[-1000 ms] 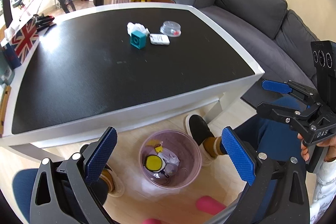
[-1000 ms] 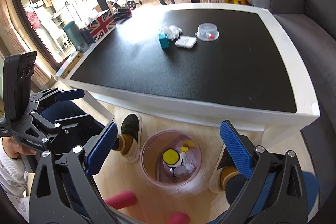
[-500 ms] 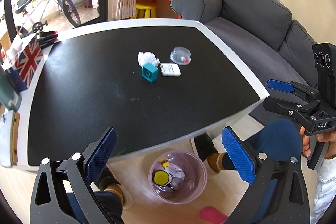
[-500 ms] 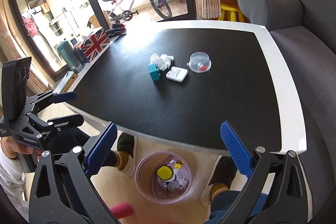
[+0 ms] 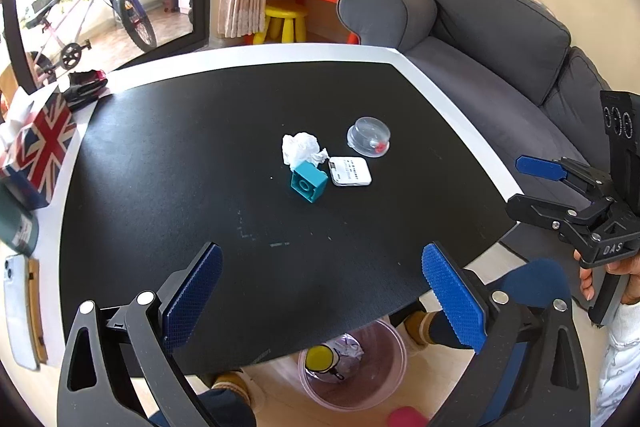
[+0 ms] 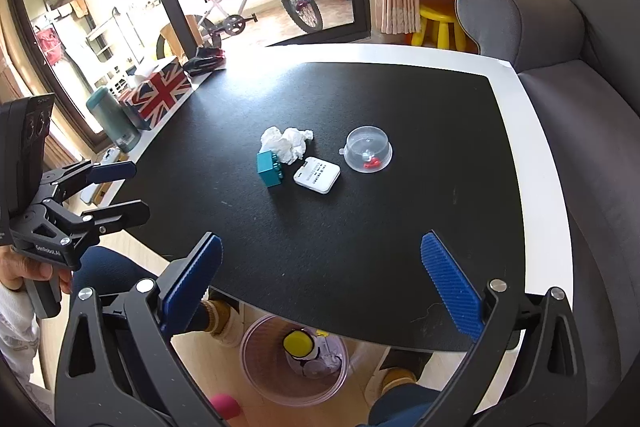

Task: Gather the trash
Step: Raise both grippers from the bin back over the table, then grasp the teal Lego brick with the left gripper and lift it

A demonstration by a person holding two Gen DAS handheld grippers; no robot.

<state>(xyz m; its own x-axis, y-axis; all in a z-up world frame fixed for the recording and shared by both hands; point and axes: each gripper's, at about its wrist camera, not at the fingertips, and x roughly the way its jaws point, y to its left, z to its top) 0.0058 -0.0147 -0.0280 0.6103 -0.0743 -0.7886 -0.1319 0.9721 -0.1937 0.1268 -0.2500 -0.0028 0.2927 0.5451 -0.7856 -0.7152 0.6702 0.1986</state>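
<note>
On the black tabletop [image 5: 160, 187] a crumpled white tissue [image 5: 300, 147] [image 6: 286, 143], a teal block [image 5: 309, 183] [image 6: 270, 167], a flat white packet [image 5: 351, 171] [image 6: 317, 175] and a clear lidded cup [image 5: 368, 137] [image 6: 368, 149] with a red piece inside lie close together. My left gripper [image 5: 322, 293] [image 6: 138, 187] hovers open over the near table edge, well short of them. My right gripper [image 6: 320, 285] [image 5: 518, 185] is open too, nothing between its fingers. A pink bin [image 5: 360, 395] [image 6: 264, 367] holding trash stands on the floor, partly under the table edge.
A Union Jack box [image 5: 40, 147] [image 6: 160, 87], a teal bottle [image 6: 112, 123] and a phone [image 5: 18, 307] line the table's left side. A grey sofa [image 5: 500, 47] runs along the right. The person's slippered feet [image 6: 224, 319] flank the bin.
Both grippers have risen and moved forward over the table. The trash cluster looks nearer, and the bin has slipped partly under the table edge. Both stayed open.
</note>
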